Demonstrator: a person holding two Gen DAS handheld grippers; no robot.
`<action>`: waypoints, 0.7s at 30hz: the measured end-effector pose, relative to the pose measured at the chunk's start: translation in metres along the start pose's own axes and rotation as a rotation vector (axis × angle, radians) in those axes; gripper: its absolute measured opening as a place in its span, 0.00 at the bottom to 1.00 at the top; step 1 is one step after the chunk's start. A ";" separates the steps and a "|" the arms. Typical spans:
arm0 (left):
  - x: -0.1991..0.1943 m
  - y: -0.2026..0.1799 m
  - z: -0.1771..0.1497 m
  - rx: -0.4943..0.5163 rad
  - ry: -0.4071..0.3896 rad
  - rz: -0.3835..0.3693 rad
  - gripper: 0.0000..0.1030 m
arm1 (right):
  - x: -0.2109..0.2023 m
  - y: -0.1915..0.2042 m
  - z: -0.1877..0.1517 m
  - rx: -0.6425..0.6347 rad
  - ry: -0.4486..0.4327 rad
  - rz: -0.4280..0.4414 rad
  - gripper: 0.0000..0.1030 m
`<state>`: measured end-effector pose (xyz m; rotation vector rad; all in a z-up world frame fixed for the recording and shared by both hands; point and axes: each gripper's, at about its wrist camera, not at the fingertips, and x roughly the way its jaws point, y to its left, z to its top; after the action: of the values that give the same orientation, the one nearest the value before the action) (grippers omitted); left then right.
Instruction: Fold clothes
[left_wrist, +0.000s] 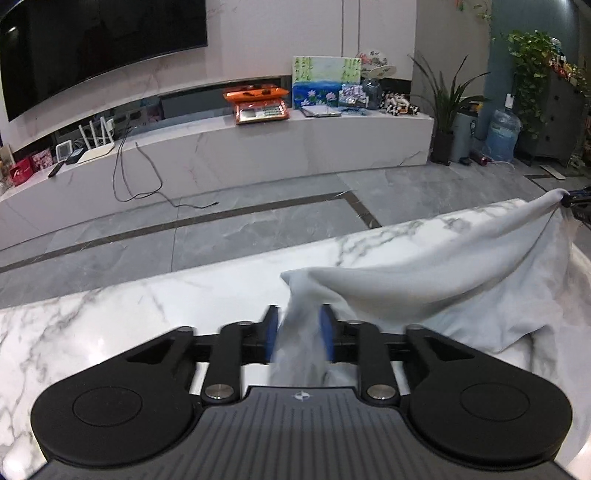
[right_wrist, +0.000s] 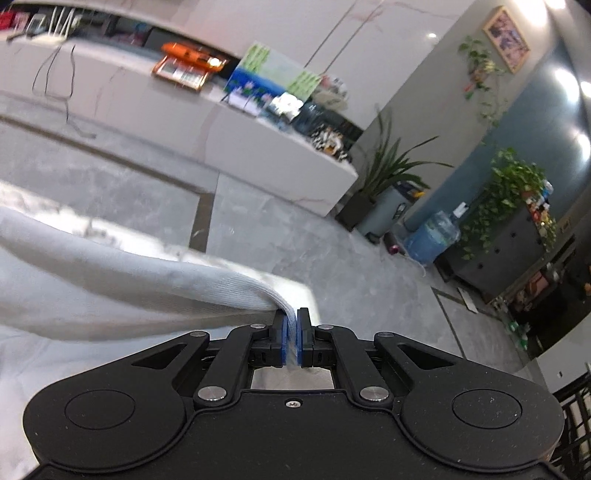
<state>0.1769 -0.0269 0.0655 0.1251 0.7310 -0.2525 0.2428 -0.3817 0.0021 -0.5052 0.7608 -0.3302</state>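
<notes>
Cloth (left_wrist: 424, 288) stretched between both tools, left gripper (left_wrist: 299, 332) and right gripper (right_wrist: 293, 332) each clamped on an edge, sagging toward three o'clock, ready for folding over the marble table (left_wrist: 147, 314).

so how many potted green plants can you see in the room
3: a long-leaved plant by the TV bench's right end, a leafy plant atop the dark cabinet, a trailing vine on the wall. Others may be hidden.

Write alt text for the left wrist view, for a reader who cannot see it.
The left claw pinches a bunched edge of a pale grey garment above a white marble table. The cloth stretches rightward to its far corner, held by the right claw at the frame's edge. Behind lie a grey tiled floor and a TV console.
</notes>
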 end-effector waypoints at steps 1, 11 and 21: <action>-0.003 0.004 -0.004 -0.012 -0.002 0.006 0.40 | 0.003 0.006 -0.002 -0.012 0.003 0.000 0.10; -0.054 0.018 -0.043 -0.103 0.006 0.072 0.52 | -0.032 0.006 -0.033 0.103 0.035 0.127 0.27; -0.092 0.047 -0.107 -0.253 0.118 0.084 0.52 | -0.081 -0.008 -0.122 0.292 0.069 0.206 0.29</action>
<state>0.0546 0.0565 0.0498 -0.0708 0.8665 -0.0711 0.0982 -0.3892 -0.0228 -0.1393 0.8080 -0.2616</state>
